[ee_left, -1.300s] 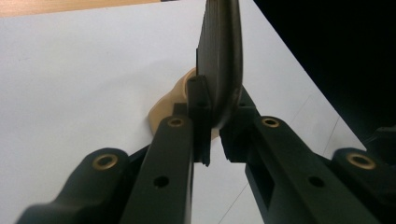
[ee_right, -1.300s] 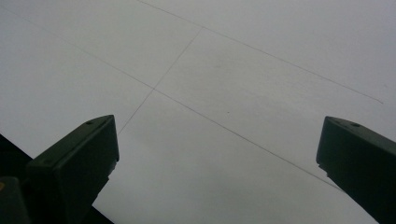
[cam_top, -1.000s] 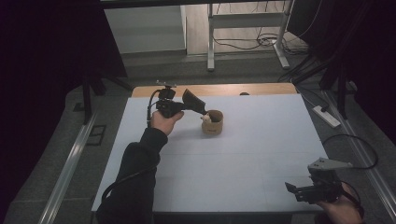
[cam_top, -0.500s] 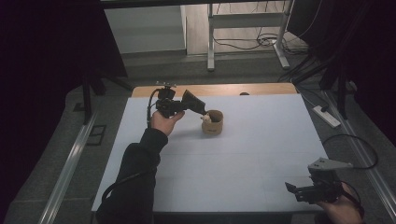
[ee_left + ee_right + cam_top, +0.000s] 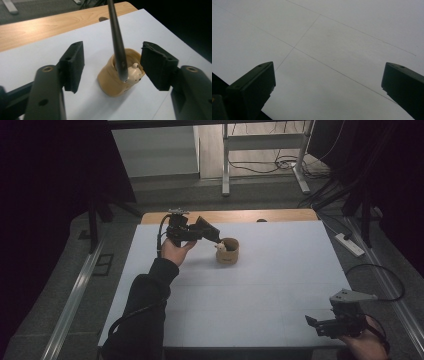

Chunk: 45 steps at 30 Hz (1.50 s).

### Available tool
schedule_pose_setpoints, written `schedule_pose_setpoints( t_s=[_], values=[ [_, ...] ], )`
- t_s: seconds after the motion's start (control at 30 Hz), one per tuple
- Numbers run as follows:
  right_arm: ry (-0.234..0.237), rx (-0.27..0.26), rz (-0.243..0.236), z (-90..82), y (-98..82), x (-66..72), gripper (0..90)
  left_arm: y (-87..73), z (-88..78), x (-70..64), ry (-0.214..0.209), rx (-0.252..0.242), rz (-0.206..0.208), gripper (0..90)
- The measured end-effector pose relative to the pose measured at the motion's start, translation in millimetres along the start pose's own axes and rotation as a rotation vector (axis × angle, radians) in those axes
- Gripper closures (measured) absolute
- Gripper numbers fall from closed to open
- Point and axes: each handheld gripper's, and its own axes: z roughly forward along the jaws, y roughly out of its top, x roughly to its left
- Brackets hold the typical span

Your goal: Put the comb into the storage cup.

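L gripper [image 5: 112, 66] jaws apart around cup [image 5: 120, 80] w/ toy [image 5: 132, 73]; R gripper [image 5: 329, 87] jaws apart, idle over worktop [image 5: 260, 290]. Risk: off-centre closure tips cup.

The high view is looking forward and down from above the near edge, taking in the whole white counter [image 5: 260, 295] and the floor beyond its far side. The left gripper view is riding on the left tongs [image 5: 112, 67] and looking close along their jaws at the tan cup [image 5: 120, 80] near the far left, which the high view is also showing. The right gripper view is facing steeply down, close over bare counter at the near right.
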Motion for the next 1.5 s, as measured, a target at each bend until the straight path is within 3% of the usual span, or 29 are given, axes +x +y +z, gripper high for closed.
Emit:
schedule_pose_setpoints(
  t_s=[0.27, 0.67, 1.07, 1.5],
  values=[
    [0.000, 0.000, -0.002, 0.0, 0.0, 0.2, 0.0, 1.0, -2.9, -5.1, 0.029, -0.017, 0.057, 21.3],
    [-0.007, -0.006, 0.012, -0.6, -0.2, -0.7, 0.0, 0.5, -9.0, -6.7, 0.062, -0.030, 0.092, 7.4],
    [-0.006, -0.001, 0.000, -0.2, 0.0, 0.4, 0.0, -1.3, -15.1, -13.4, 0.087, -0.014, 0.151, 0.2],
    [-0.006, -0.002, -0.001, -0.2, 0.0, 0.6, 0.0, -5.4, -22.6, -17.0, 0.093, -0.024, 0.188, 0.0]
  ],
)
